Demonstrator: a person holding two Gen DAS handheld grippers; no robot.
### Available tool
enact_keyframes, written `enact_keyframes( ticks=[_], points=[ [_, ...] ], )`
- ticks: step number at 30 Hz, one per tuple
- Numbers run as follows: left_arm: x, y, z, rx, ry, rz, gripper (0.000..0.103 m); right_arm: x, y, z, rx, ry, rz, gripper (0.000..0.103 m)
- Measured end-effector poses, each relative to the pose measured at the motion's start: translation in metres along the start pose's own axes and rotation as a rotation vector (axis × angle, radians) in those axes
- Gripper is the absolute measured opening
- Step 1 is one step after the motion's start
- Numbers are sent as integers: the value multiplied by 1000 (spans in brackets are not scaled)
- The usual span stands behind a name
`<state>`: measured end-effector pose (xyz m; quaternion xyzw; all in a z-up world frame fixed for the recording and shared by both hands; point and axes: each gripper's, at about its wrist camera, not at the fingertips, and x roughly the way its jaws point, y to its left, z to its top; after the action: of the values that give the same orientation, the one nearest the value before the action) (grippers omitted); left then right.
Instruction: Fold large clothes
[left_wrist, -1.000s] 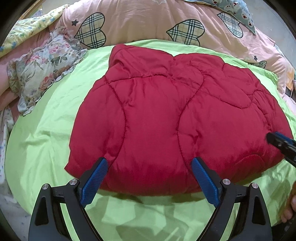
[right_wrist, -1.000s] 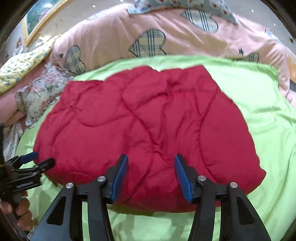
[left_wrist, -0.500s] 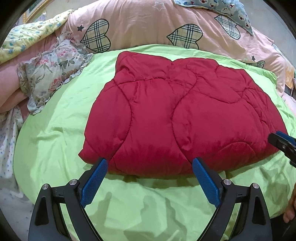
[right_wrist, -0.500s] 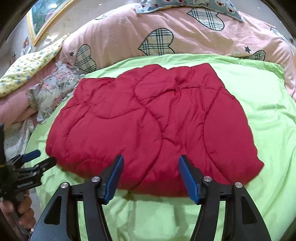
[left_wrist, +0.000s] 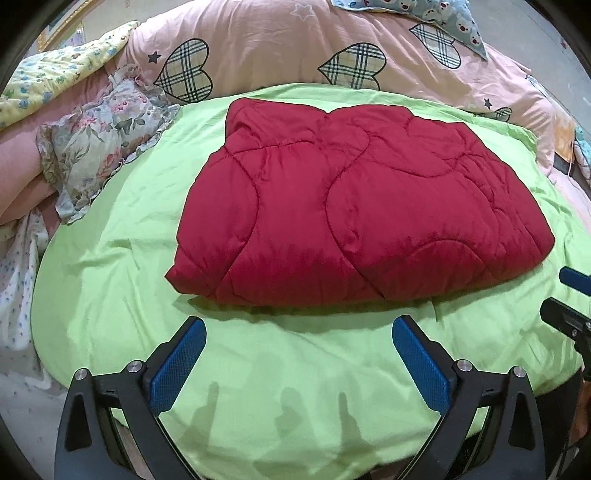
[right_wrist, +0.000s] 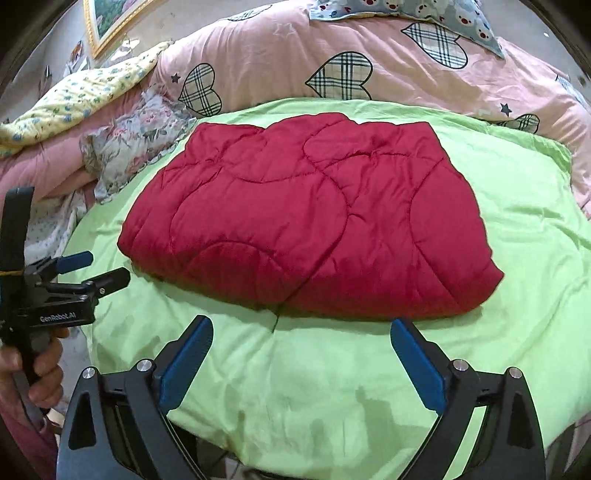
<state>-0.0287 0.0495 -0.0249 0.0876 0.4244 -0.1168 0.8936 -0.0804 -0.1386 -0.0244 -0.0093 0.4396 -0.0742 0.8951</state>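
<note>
Folding looks all but finished: the padded red quilted garment (left_wrist: 354, 206) lies as a compact bundle on the lime-green bedsheet (left_wrist: 110, 288), both left gripper (left_wrist: 297, 332) and right gripper (right_wrist: 301, 332) opening, nothing between their jaws.

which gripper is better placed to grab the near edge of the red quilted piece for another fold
Neither clearly: left gripper and right gripper both hang off the red quilted piece, jaws opening and empty.
</note>
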Motion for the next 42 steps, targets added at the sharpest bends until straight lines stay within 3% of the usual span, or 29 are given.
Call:
enact_keyframes(
  ticks=[10,42],
  points=[
    [-25,-1,10,7,-31,76,102,-28,12,21,-45,-40,16,102],
    [-13,3,23,21,-25,73,102,-6,17,33,-42,13,17,102]
  ],
)
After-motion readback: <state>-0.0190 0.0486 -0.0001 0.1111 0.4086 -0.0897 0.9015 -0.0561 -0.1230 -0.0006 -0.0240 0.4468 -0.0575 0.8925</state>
